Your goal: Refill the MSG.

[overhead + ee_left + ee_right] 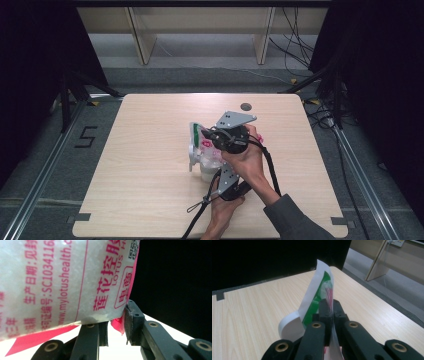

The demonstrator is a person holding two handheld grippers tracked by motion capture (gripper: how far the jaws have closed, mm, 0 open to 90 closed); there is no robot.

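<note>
A white plastic bag [202, 156] with pink print and a green patch stands near the table's middle, held up between both grippers. My right gripper [206, 135], held by the hand with the grey sleeve, is shut on the bag's thin top edge [322, 290]; in the right gripper view its jaws [329, 305] are pressed together on the film. My left gripper [216, 175] comes in from below. In the left gripper view the bag [62, 277], full of white grains, looms close, and its pink lower corner sits pinched between the jaws of the left gripper [116, 323].
The light wooden table [150, 150] has a round cable hole [245, 106] at its far edge. Wooden shelf legs [142, 45] and loose cables [295, 45] lie beyond it. Black curtains hang on both sides.
</note>
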